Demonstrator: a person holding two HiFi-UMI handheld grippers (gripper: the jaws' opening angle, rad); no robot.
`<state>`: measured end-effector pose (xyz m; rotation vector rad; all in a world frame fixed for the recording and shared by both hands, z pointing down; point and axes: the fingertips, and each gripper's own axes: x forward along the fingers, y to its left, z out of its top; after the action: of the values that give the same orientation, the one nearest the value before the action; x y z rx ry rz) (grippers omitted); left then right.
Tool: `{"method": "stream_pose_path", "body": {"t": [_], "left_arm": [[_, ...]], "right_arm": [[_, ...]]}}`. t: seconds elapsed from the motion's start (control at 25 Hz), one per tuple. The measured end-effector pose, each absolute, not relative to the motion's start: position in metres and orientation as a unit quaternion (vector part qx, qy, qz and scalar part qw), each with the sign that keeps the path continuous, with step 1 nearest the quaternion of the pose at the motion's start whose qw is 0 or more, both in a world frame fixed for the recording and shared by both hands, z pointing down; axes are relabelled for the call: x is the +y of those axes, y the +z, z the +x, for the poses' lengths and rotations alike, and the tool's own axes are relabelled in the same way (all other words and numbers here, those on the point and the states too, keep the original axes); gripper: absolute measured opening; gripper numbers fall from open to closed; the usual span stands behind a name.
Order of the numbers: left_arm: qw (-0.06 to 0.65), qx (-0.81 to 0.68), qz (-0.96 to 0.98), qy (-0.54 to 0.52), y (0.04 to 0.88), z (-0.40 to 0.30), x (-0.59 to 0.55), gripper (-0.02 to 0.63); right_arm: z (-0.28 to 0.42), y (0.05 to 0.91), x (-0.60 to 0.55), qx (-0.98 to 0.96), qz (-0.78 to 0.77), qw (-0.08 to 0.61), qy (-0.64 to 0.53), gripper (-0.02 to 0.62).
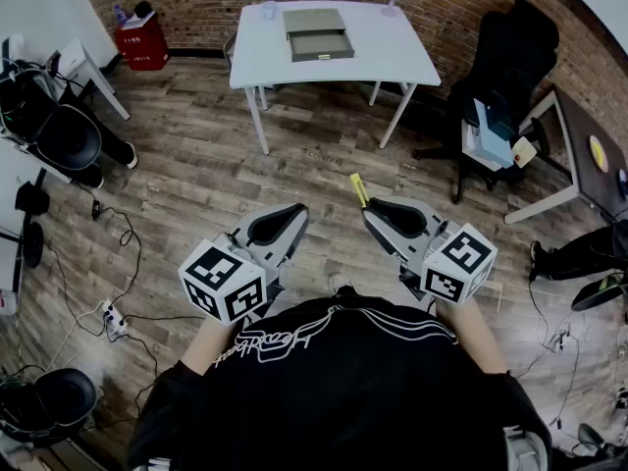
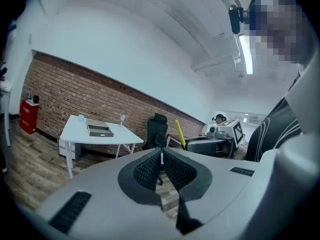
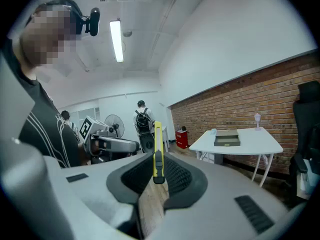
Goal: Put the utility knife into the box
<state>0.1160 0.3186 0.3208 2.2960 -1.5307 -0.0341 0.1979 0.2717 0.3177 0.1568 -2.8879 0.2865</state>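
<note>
A yellow utility knife [image 1: 359,190] sticks out forward from my right gripper [image 1: 373,208], whose jaws are shut on it; in the right gripper view the knife [image 3: 157,151] stands upright between the black pads. My left gripper [image 1: 296,210] is held level beside it, shut with its pads together and nothing in them [image 2: 161,153]. The grey box [image 1: 317,33], with its drawer pulled open, lies on a white table [image 1: 392,57] a few steps ahead across the wooden floor. The box also shows in the left gripper view [image 2: 99,130] and in the right gripper view [image 3: 226,138].
A black office chair [image 1: 510,57] and a dark desk [image 1: 589,165] stand to the right of the table. A red container [image 1: 142,42] stands by the brick wall. Chairs [image 1: 59,135], cables and a power strip [image 1: 110,317] are on the left. A person with a backpack [image 3: 141,116] stands behind.
</note>
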Motion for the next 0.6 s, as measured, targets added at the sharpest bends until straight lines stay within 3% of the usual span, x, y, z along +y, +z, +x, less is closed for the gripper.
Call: {"method": "stream_pose_path", "body": {"t": [0.6], "left_arm": [[0.186,-0.552,0.813,-0.017,0.33,0.09,0.312,0.038]], "right_arm": [[0.172,0.331,0.266,-0.983,0.041,0.124,0.127,0.067]]}}
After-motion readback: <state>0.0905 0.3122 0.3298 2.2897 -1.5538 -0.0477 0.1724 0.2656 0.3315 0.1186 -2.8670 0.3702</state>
